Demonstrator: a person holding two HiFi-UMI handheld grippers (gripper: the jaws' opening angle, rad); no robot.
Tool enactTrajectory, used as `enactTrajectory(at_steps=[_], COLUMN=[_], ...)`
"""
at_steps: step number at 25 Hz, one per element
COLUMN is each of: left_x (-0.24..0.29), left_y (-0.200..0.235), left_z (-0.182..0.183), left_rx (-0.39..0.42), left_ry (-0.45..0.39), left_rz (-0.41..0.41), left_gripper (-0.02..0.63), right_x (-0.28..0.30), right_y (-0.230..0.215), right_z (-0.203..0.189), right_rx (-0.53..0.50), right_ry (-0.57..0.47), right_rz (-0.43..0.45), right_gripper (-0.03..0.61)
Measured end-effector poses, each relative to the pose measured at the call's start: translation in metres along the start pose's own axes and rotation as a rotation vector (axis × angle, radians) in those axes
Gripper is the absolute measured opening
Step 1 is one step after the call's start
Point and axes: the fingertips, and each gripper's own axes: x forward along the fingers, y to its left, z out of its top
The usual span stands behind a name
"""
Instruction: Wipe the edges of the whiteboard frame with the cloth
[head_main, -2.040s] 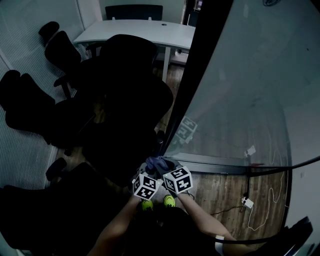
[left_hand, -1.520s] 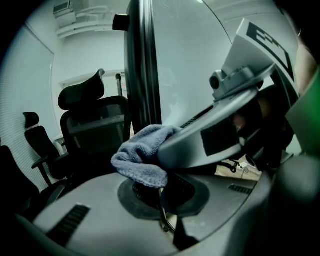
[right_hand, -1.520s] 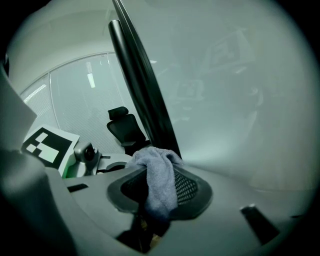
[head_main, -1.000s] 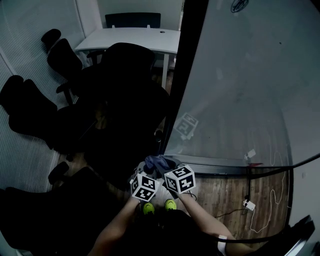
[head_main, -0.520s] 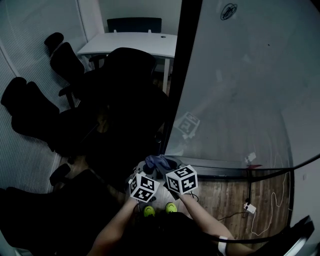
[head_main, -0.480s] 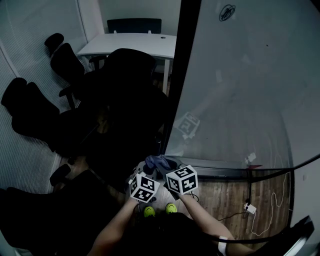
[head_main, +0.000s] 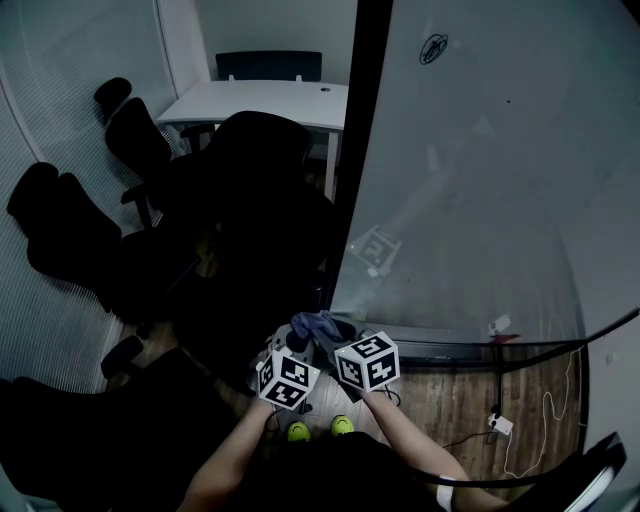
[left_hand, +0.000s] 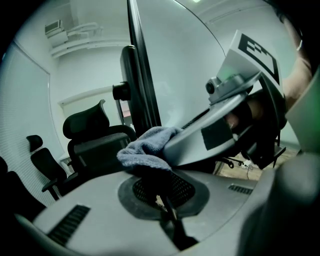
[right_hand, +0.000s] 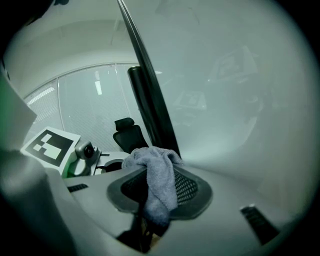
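The left gripper (head_main: 291, 346) and right gripper (head_main: 331, 341) sit side by side, each with jaws closed on the same grey cloth (head_main: 315, 324). The cloth is bunched low, near the whiteboard's black frame (head_main: 365, 150).

A white table (head_main: 262, 101) stood at the upper middle of the head view, with a dark chair (head_main: 270, 64) behind it. Black office chairs (head_main: 262, 205) crowded the left and centre. Wooden floor (head_main: 452, 385) showed at the lower right, where a white cable (head_main: 545, 405) and plug (head_main: 500, 425) lay.
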Motion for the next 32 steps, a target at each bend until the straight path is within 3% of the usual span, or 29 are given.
enactTrajectory(at_steps=[9, 32], left_x=[-0.011, -0.044], left_y=[0.007, 0.021], left_z=[0.021, 0.079], left_rx=[0.037, 0.199], left_ry=[-0.039, -0.042], left_rz=[0.015, 0.008], left_gripper=[0.014, 0.014], right_x=[-0.009, -0.039], right_y=[0.006, 0.028], right_z=[0.022, 0.083], right_rx=[-0.021, -0.049], right_ry=[-0.038, -0.08], right_rz=[-0.003, -0.02], right_gripper=[0.104, 0.104])
